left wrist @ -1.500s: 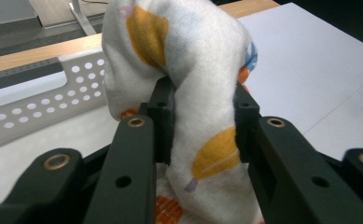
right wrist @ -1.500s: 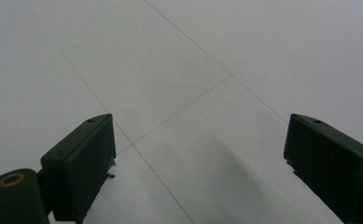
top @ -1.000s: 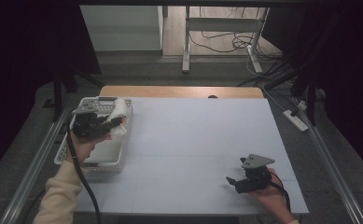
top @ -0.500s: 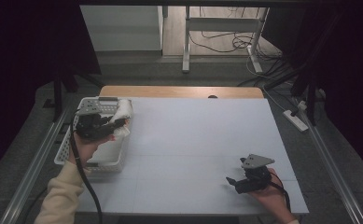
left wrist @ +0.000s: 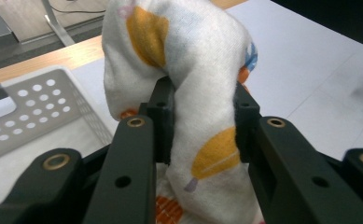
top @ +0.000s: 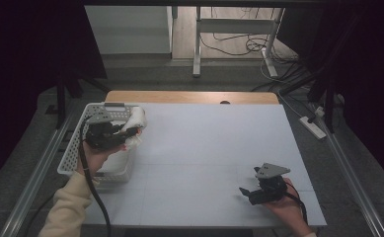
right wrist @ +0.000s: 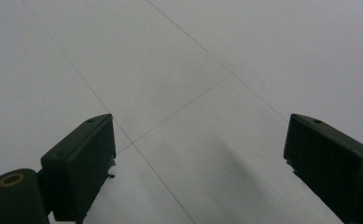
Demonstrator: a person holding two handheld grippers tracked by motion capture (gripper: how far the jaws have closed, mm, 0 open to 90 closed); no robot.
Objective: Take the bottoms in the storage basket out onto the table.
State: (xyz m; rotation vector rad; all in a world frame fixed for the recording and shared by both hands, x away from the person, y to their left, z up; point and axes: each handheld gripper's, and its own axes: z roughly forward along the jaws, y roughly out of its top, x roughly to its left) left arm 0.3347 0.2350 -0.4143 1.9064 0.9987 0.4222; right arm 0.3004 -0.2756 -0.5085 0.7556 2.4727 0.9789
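A white cloth (left wrist: pixel 193 84) printed with orange and blue shapes is pinched between the jaws of my left gripper (left wrist: pixel 200 116), which is shut on it. From above, that gripper (top: pixel 123 134) holds the cloth (top: pixel 134 122) at the right rim of a white perforated basket (top: pixel 76 153), at the table's left edge. My right gripper (top: pixel 245 191) rests low near the table's front right, jaws wide open. In its own view the right gripper (right wrist: pixel 198 158) has only bare white table (right wrist: pixel 179 70) between its pads.
The white table top (top: pixel 214 148) stretches between the two hands, with a wooden strip (top: pixel 189 97) along its far edge. A black cable (top: pixel 93 197) trails from the left gripper past the sleeve. Metal rails (top: pixel 36 173) flank the table.
The left gripper with the cloth has shifted slightly to the right, toward the basket's right rim. The right gripper has stayed where it was.
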